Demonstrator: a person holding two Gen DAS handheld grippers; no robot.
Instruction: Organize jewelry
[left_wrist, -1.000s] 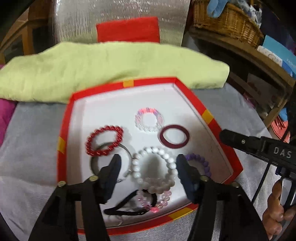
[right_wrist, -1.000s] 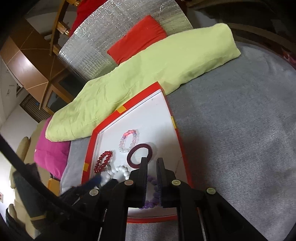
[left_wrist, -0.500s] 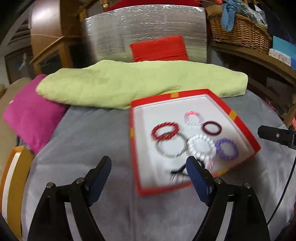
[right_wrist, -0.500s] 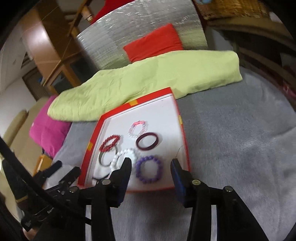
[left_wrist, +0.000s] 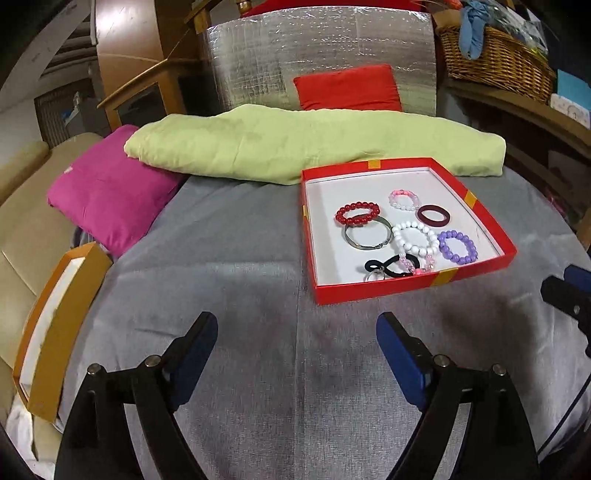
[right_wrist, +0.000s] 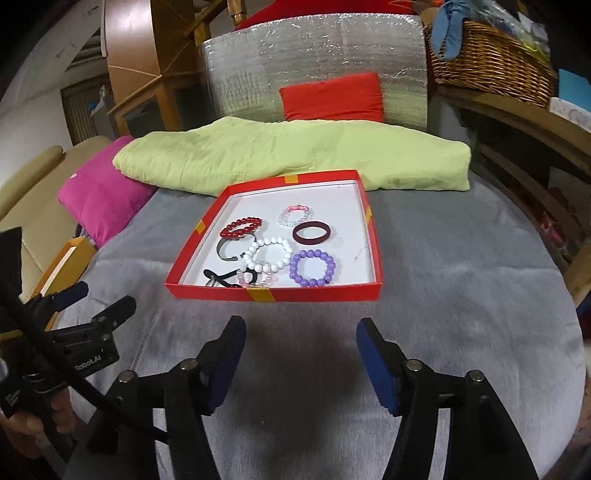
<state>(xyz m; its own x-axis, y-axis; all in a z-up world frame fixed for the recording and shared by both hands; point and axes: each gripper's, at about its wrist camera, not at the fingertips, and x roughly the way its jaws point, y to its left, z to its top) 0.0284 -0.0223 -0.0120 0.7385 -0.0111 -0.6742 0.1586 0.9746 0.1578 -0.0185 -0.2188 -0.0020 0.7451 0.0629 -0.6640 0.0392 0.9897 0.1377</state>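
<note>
Both my grippers hang over bare grey cloth short of the red tray (left_wrist: 476, 218). Left gripper (left_wrist: 295, 354) and right gripper (right_wrist: 299, 354) have just been opening; both spread, nothing between. All bracelets (right_wrist: 312, 267) lie in the tray. Judged: placing step over. Next: check for strays.
</note>
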